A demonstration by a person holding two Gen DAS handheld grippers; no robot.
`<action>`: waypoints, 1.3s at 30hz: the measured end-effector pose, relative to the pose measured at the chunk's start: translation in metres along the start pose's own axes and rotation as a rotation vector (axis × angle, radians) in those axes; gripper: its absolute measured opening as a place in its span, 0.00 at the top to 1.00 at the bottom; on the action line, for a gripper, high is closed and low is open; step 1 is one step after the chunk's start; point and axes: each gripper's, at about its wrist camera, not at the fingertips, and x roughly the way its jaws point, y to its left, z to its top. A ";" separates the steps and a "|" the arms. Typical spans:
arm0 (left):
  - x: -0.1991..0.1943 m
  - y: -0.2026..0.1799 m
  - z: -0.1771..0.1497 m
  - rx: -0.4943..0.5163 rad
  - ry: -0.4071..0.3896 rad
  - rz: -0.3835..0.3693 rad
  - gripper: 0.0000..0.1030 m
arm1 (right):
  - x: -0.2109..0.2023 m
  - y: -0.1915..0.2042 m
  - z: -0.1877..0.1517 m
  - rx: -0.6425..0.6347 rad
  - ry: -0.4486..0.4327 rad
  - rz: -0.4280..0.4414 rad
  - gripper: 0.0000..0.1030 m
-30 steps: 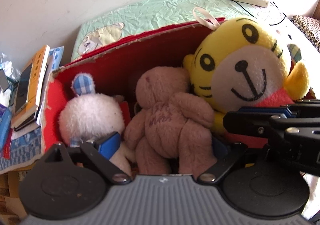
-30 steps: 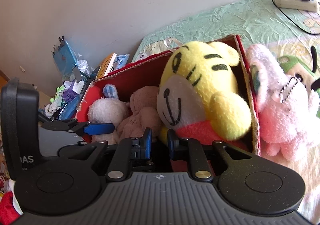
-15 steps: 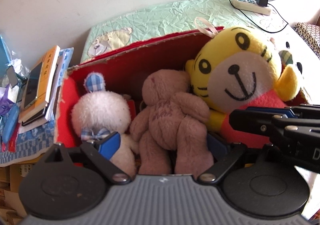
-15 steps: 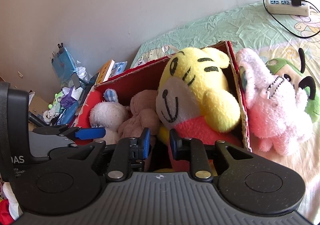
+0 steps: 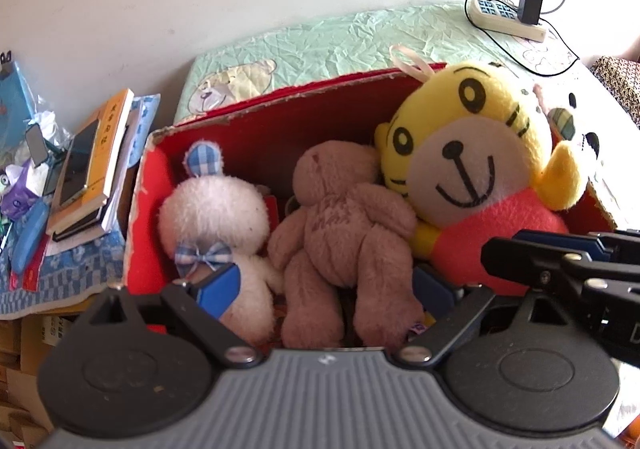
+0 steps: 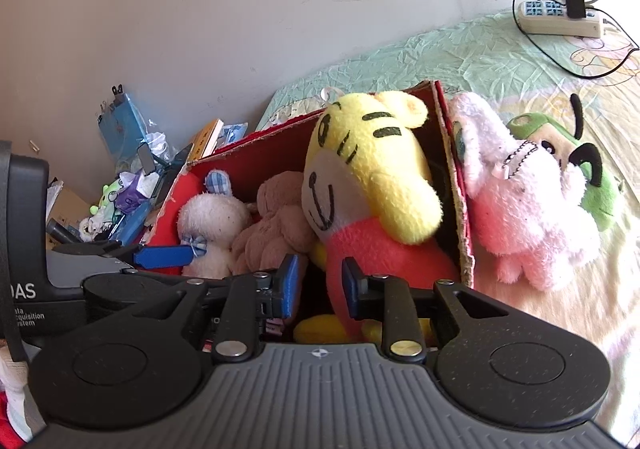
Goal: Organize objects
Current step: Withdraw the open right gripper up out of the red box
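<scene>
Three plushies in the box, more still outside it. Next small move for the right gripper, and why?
Probably swing the right gripper right, toward the pink plush. It lies on the bed just outside the red box, against its wall, with a green plush behind it. The tiger, brown bear and white bunny already sit inside, and the fingers are parted and hold nothing.

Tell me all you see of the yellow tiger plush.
The yellow tiger plush is soft pile fabric: yellow head with black stripes, cream muzzle, stitched smile, red body. It sits tilted at the right end of the red box, leaning on the brown bear. A cream loop tops its head.
</scene>
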 end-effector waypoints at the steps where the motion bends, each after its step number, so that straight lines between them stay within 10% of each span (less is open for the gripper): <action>1: 0.000 -0.001 0.000 -0.002 0.003 0.001 0.09 | 0.000 0.000 0.000 -0.001 -0.001 0.000 0.74; 39: -0.025 0.012 -0.010 -0.036 -0.053 0.031 0.09 | -0.009 0.013 -0.021 -0.036 -0.115 -0.034 0.63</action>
